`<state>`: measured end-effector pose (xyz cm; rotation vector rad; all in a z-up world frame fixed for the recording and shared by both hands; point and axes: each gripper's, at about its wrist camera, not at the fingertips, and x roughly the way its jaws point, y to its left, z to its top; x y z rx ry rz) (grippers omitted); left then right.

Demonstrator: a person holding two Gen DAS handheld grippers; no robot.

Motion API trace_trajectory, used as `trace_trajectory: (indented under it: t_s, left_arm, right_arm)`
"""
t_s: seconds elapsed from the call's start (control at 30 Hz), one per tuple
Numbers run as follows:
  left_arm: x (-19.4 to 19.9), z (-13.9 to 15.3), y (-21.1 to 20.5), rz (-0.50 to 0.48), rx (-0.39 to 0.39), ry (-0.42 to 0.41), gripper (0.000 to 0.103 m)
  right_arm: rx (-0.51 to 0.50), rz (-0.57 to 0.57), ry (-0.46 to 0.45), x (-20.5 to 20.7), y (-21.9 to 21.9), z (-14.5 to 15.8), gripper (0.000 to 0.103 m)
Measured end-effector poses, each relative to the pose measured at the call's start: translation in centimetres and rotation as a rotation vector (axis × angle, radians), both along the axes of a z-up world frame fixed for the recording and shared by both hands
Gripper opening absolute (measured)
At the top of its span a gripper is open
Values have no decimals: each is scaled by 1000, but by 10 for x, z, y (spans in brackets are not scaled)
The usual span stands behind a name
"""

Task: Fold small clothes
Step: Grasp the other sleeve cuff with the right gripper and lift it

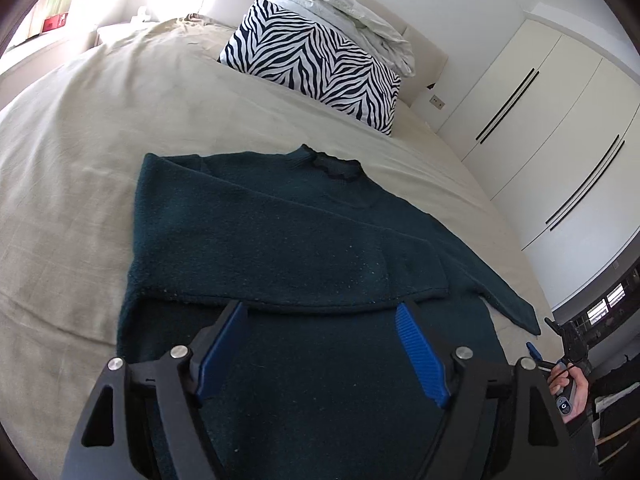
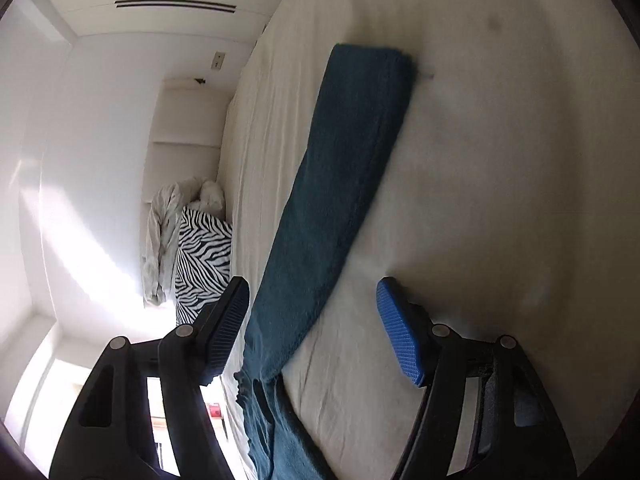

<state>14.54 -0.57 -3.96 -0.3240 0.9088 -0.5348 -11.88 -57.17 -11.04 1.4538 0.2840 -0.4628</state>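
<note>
**A:** Bedroom, item one: beige bedsheet [image 1: 80, 184] across most of the left wrist view, zebra-print pillow [image 1: 316, 64] at upper centre with a rumpled white duvet [image 1: 352, 12] behind it, white wardrobe doors [image 1: 560, 128] at right. What do we log for the garment?

**B:** Item two: dark green sweater [image 1: 280, 240], lying flat on the sheet in the centre and lower half of that view, collar toward the pillow. We judge one fold done: a sleeve appears laid across the chest, its edge running just ahead of our left gripper [image 1: 320, 356].

**A:** And the other sleeve?

**B:** Item three: outstretched sleeve [image 2: 340, 184], a long band from lower centre to upper centre of the right wrist view, flat on the sheet, not yet folded in.

**A:** Grippers?

**B:** Left gripper: jaws spread wide, hovering over the sweater's lower body, holding nothing. Right gripper [image 2: 316, 328]: jaws likewise apart, straddling the sleeve near its shoulder end, not clamped on it.

**A:** Progress entry?

**B:** Roughly a third, by our estimate. Remaining: second sleeve in, then the body folded up.
</note>
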Motion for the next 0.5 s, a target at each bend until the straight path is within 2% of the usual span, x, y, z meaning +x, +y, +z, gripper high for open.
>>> trace_trajectory:
  t_s: [0.1,0.2,0.3,0.37,0.4,0.43,0.5]
  left_arm:
    - [6,-16,-20,-26,-71,84,79]
    - [12,-29,-33,-15,-98,141,79]
    - [13,-39,-42,-11,-125,185,79]
    - [16,-43,-46,-12,-140,203,79]
    - [17,-44,-46,-10,-146,209,79]
    - [17,-45,-46,-9,-155,211,79]
    - [21,-46,-46,-7,-171,217,79]
  right_arm:
    - [-25,-85,30,-16,-33,0,64]
    - [-2,-102,41,-7,-63,-8,64]
    - [-56,-112,107,7,-88,-3,62]
    - [-83,-86,141,21,-95,3,46]
    - [-85,-50,163,31,-96,4,25]
    - [-84,-23,180,41,-93,8,14]
    - [-174,43,193,65,-72,29,10]
